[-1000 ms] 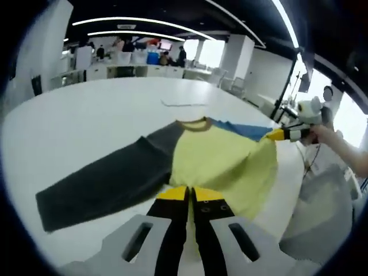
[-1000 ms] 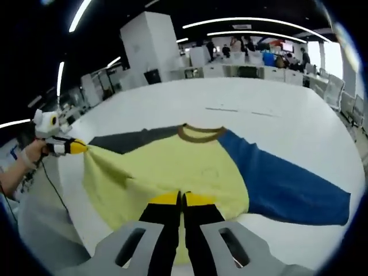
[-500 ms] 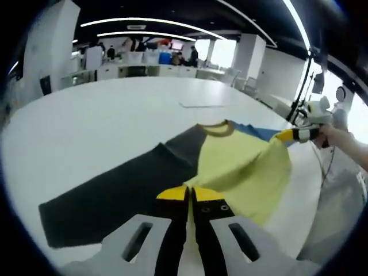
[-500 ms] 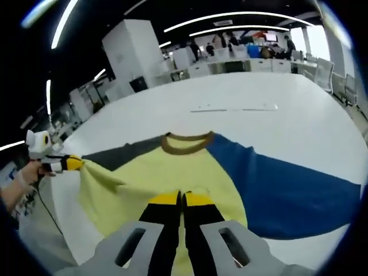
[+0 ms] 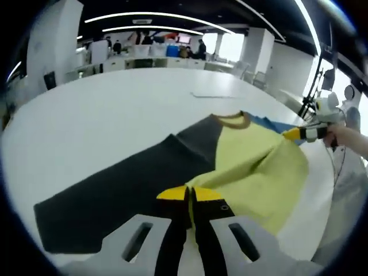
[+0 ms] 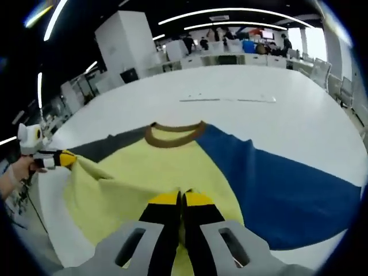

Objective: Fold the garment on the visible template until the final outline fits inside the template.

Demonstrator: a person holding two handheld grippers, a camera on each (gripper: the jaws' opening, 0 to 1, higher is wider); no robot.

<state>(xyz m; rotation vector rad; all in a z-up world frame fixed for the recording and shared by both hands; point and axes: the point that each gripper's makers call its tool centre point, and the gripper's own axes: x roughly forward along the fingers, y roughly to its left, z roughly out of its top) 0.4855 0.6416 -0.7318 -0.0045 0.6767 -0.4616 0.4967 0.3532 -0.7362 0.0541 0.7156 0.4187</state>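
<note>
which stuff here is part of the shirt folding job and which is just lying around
Part of the job:
shirt, yellow body, grey and blue sleeves
left gripper, shut on its hem
right gripper, shut on its hem
white table

Just around:
flat pale sheet far up the table
desks and people behind

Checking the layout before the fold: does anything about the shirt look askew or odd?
The shirt isn't flat: both grippers pinch its yellow hem, which puckers into ridges. Its sleeves are mismatched, dark grey and blue.
</note>
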